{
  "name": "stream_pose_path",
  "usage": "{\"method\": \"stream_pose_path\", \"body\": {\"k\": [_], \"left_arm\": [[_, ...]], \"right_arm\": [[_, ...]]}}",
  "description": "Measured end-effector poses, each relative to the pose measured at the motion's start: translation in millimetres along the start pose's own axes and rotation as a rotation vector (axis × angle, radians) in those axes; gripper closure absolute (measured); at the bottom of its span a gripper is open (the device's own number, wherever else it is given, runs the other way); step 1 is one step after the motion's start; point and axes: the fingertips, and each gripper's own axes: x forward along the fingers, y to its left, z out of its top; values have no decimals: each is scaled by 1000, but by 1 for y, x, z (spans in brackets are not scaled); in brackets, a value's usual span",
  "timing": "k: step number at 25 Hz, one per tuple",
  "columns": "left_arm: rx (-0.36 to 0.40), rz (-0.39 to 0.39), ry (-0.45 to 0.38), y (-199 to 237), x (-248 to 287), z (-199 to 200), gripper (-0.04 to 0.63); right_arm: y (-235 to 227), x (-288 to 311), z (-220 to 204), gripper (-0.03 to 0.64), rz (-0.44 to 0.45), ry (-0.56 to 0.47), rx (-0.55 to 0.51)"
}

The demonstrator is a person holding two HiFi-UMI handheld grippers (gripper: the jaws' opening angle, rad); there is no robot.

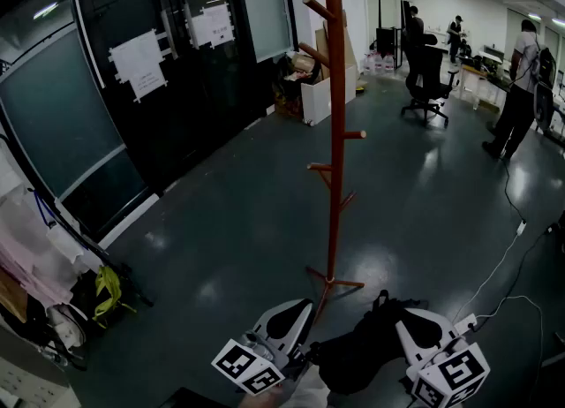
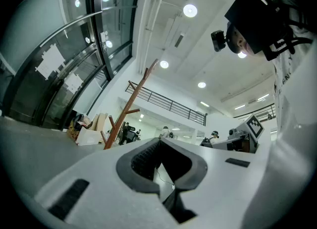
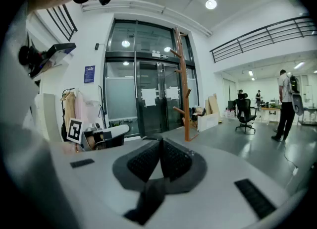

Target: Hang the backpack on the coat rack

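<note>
A tall red-brown coat rack (image 1: 335, 132) with short pegs stands on the dark floor just ahead of me. The black backpack (image 1: 366, 353) hangs low between my two grippers, at the bottom of the head view. My left gripper (image 1: 296, 311) is shut on a dark backpack strap (image 2: 171, 204), its jaws meeting at the tips. On the other side, my right gripper (image 1: 410, 320) is also shut, and a black strap (image 3: 148, 198) trails from its jaws. The rack also shows at the left in the left gripper view (image 2: 130, 109) and straight ahead in the right gripper view (image 3: 182, 84).
Dark glass doors (image 1: 132, 88) with paper notices line the left. Hung clothes (image 1: 26, 256) and a yellow-green bag (image 1: 106, 290) sit at the near left. Cardboard boxes (image 1: 313, 88) lie behind the rack. An office chair (image 1: 428, 79), standing people (image 1: 516, 88) and a floor cable (image 1: 503, 256) are to the right.
</note>
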Motion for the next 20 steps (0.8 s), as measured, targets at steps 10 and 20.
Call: {"method": "stream_pose_path", "body": {"k": [10,20], "left_arm": [[-30,-33,-13,76,88,6,584],[-24,-36,-9,150,136,19,584]], "right_arm": [[-65,81,39,586,-34,5,-16],[-110,166,92,586,-47,-55,-82]]}}
